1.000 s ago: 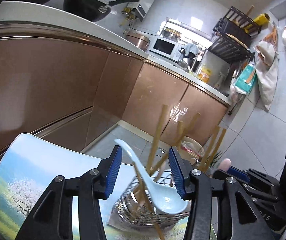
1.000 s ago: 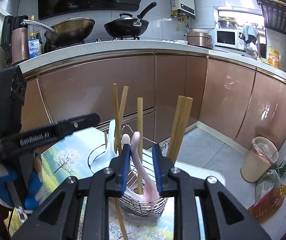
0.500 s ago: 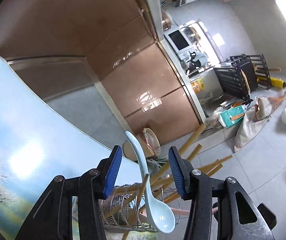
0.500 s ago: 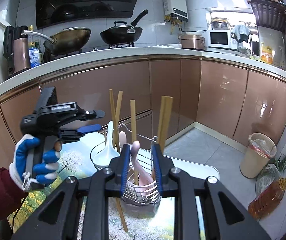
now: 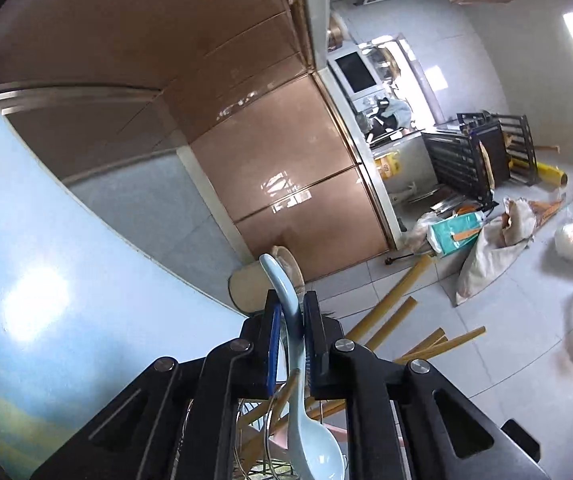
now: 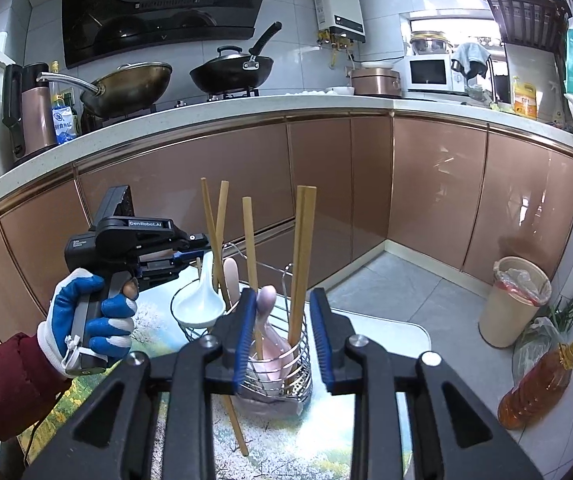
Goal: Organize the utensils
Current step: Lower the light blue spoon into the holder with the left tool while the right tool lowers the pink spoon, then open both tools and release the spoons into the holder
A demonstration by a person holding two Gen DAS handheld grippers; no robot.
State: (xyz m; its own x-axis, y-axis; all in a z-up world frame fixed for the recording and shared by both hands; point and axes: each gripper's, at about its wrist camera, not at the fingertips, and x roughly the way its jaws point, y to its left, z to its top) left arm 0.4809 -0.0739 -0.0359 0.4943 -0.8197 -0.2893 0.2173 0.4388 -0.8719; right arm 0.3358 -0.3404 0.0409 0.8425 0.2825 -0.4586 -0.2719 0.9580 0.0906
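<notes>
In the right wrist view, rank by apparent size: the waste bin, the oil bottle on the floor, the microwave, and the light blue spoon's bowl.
1. waste bin
2. oil bottle
3 and 4. light blue spoon bowl and microwave: they look alike, so unranked. The microwave stands much farther off, so its small look proves nothing about true size.

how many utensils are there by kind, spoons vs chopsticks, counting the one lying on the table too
light blue spoon, held in the left gripper: 1
pink spoon, in the wire utensil holder: 1
wooden chopsticks standing in the holder: 5, though the rightmost pair sits close together and is hard to separate
wooden chopstick lying on the table: 1
total: 8
</notes>
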